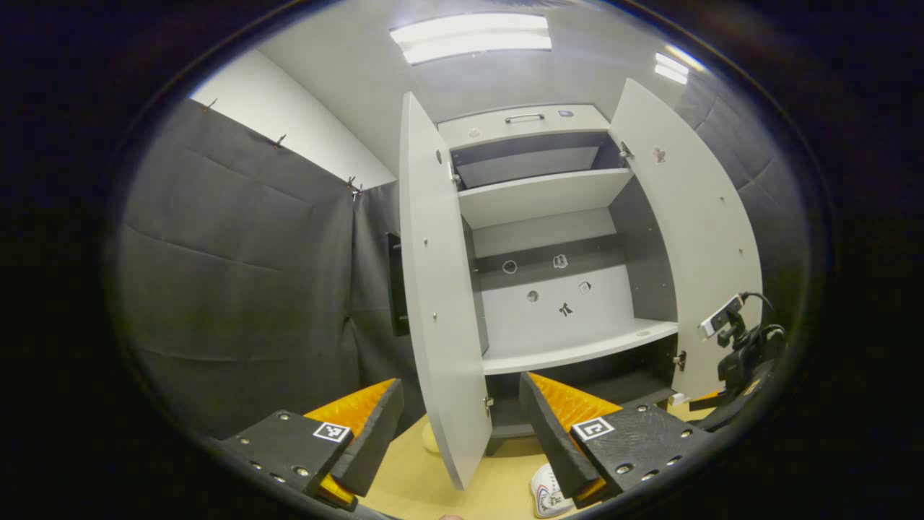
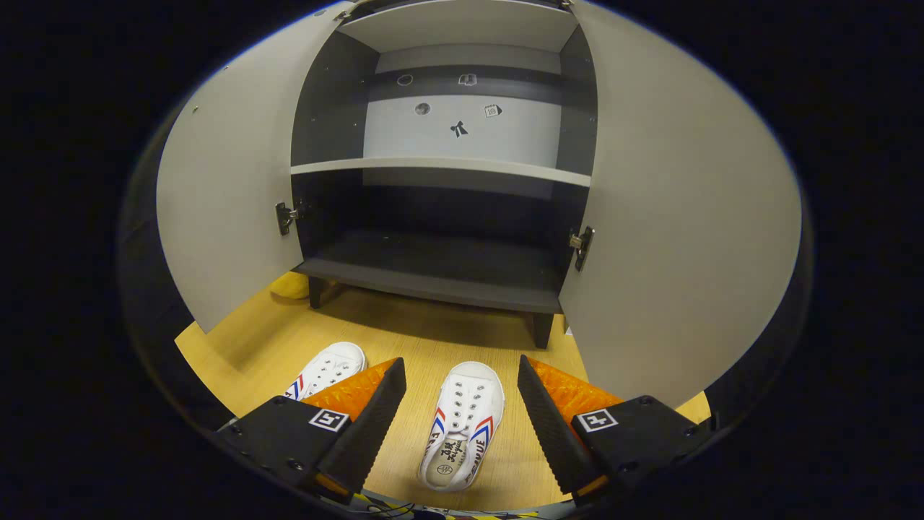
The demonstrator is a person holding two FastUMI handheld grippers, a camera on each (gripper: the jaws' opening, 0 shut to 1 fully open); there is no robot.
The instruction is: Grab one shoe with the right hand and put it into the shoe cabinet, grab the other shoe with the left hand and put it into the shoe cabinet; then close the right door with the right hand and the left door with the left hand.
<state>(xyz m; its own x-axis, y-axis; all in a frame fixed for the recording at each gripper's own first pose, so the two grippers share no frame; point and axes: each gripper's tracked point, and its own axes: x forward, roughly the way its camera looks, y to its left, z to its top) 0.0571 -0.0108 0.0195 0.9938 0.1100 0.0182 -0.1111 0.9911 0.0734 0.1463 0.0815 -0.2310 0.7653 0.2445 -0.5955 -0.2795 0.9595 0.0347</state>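
One shoe (image 2: 462, 426) between right gripper (image 2: 460, 404) fingers

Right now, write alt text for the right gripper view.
Open tongs frame a white shoe lying on the wood floor, toe toward an open cabinet. A second shoe lies to its left, and both cabinet doors stand wide open.
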